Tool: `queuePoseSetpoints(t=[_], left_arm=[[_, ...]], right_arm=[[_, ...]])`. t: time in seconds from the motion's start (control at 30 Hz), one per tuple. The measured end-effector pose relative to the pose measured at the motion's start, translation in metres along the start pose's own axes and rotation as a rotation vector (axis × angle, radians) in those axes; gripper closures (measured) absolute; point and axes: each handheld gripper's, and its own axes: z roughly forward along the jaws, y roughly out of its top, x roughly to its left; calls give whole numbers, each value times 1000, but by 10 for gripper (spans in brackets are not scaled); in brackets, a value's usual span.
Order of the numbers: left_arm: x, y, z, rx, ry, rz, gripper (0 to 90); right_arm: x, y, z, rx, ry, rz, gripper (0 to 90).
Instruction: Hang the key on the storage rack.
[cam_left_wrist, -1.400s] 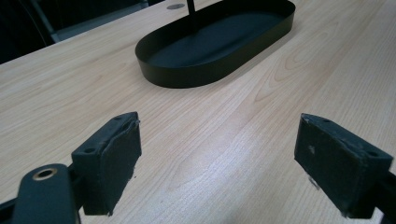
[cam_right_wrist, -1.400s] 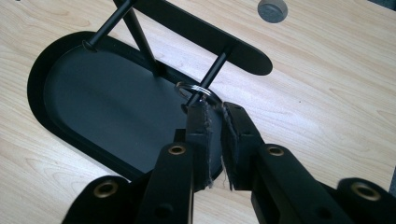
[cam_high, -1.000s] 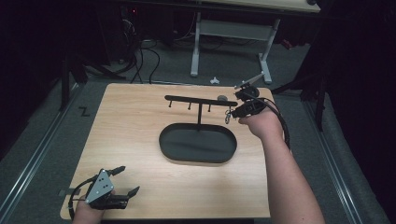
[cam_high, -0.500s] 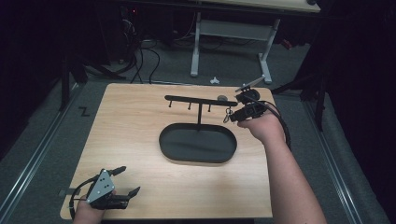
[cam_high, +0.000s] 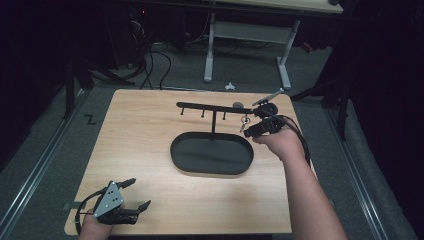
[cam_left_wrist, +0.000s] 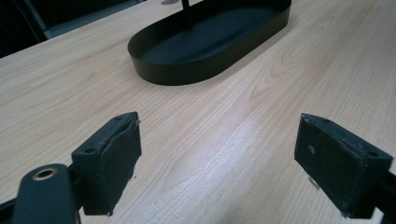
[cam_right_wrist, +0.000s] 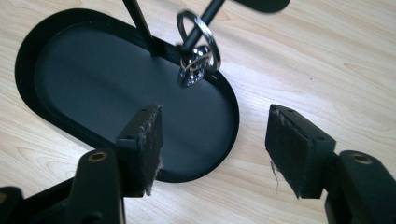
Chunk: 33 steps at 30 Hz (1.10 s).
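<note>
We see a light wooden table (cam_high: 150, 145) standing on grey carpet (cam_high: 45, 150) in a dark room, with a white-legged desk (cam_high: 245, 45) and loose cables (cam_high: 150, 65) behind it. At the table's centre sits a black oval tray (cam_high: 212, 153) with a thin post that carries a horizontal hook bar (cam_high: 210, 107).

Compared with the pictures a second ago, little has shifted. The right gripper (cam_high: 260, 126) stays at the bar's right end, and the left gripper (cam_high: 134, 195) stays parked at the near left corner. The one change is small: the right gripper sits slightly lower and nearer the tray. We judge that the work at the hook is either just finished or not yet begun.

In the right gripper view, a key ring (cam_right_wrist: 198, 51) with a small key hangs from a hook on the bar, above the tray's right end. The right gripper's jaws stand wide apart and empty, with the ring ahead of them and untouched.

In the left gripper view, the jaws also stand wide apart over bare wood, grasping nothing, with the tray well ahead.
</note>
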Motion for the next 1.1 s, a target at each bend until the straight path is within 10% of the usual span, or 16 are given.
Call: queuePoseSetpoints(t=[0.83,1.1], left_arm=[[-2,0,4,24,-9,15,152],[-3,0,6,33,-12,20,152]], right_arm=[[-13,-82,48,8,-4,43,247],[-26,-127,55,-95,-19,83,241]])
